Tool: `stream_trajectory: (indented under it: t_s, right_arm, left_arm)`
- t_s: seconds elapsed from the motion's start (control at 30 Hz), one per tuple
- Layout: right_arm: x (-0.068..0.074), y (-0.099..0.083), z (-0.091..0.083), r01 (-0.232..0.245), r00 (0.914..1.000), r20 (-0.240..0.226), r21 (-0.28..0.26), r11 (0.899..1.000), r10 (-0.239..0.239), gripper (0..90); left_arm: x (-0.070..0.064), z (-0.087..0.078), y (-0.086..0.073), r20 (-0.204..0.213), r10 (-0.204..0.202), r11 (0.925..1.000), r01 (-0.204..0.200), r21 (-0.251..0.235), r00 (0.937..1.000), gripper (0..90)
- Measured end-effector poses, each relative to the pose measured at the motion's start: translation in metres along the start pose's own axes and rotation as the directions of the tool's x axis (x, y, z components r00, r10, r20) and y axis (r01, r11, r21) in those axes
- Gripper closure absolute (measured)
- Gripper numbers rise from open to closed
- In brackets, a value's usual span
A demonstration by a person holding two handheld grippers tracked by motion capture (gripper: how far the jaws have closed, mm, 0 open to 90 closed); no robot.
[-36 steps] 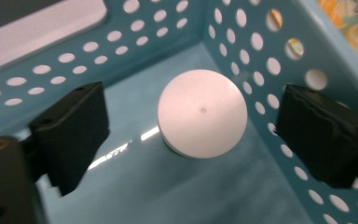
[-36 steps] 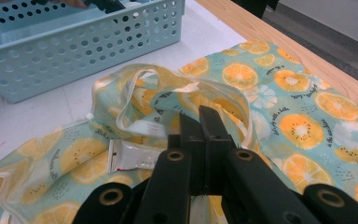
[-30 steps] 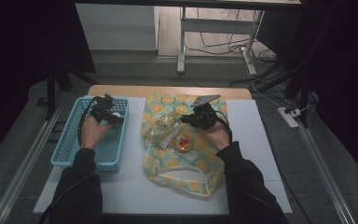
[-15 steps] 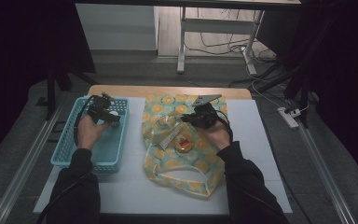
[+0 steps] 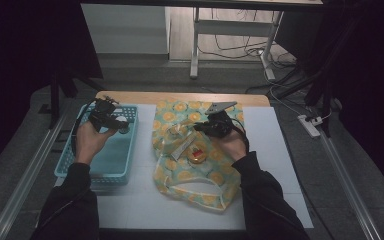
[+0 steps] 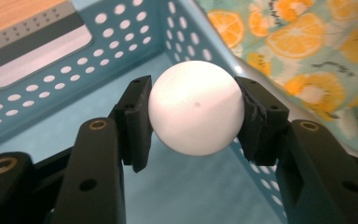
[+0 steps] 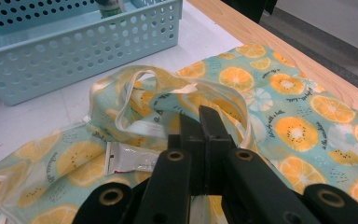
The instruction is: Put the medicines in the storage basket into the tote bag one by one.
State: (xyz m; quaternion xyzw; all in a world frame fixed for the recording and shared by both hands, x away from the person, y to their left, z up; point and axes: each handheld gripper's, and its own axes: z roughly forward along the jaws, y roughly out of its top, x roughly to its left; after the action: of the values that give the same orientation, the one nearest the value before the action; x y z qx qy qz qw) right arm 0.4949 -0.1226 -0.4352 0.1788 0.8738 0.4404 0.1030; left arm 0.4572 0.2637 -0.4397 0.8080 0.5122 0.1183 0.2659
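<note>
Two grippers working at once, so going left to right. I'm holding my left gripper (image 5: pixel 111 120) over the blue basket (image 5: pixel 111 172), jaws closed snug on a white ball (image 6: pixel 195 108); pads are pressing the ball on opposite sides at about its widest line, and the ball is hanging above the basket floor near the wall on the bag side. To do the drop well, I'm thinking lower first, keep it inside the rim and off that wall, then open just enough so the ball isn't bouncing out. Next over, the fruit-print bag (image 5: pixel 180 172) is lying flat on the white mat just beside the basket, with a small tube (image 5: pixel 185 146) and a round yellow-and-red item (image 5: pixel 198 156) resting on it. My right gripper (image 5: pixel 203 127) is hovering over the bag's upper part, jaws pressed fully together; in the right gripper view the bag's handle loop (image 7: pixel 135 95) is lying just past the tips, and I'm reading them as gripping nothing. It's probably best keeping that hand steady, clear of the loop, until the ball is down.
</note>
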Motion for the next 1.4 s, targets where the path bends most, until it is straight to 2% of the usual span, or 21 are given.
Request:
stream_trajectory:
  t_s: [0.2,0.33,0.63,0.8,1.03,1.4]
  right_arm:
    - [0.000,0.000,0.000,-0.002,1.0000,-0.002,-0.002,1.000,0.002,90.0]
    - [0.000,0.000,0.001,-0.001,1.0000,-0.002,0.000,1.000,0.001,90.0]
    - [0.000,-0.001,0.002,-0.004,1.0000,-0.002,0.001,1.000,0.004,90.0]
    - [0.000,-0.001,0.002,-0.005,1.0000,-0.002,-0.001,1.000,0.005,90.0]
    - [0.000,-0.001,0.002,-0.004,1.0000,-0.001,0.002,1.000,0.004,90.0]
    - [-0.001,-0.001,0.001,-0.009,1.0000,0.003,-0.002,1.000,0.009,90.0]
  left_arm:
    - [-0.012,-0.013,-0.001,0.032,0.016,0.9994,-0.015,-0.031,0.9994,50.7]
    - [-0.023,-0.018,0.000,0.052,0.040,0.9984,-0.038,-0.041,0.9978,50.7]
    - [-0.049,-0.022,0.003,0.097,0.099,0.9939,-0.094,-0.057,0.9904,50.7]
    - [-0.069,-0.020,0.007,0.129,0.147,0.9884,-0.140,-0.060,0.9807,50.7]
    - [-0.096,-0.014,0.013,0.170,0.213,0.9768,-0.205,-0.064,0.9623,50.7]
    - [-0.129,0.004,0.022,0.220,0.278,0.9605,-0.270,-0.066,0.9350,50.6]
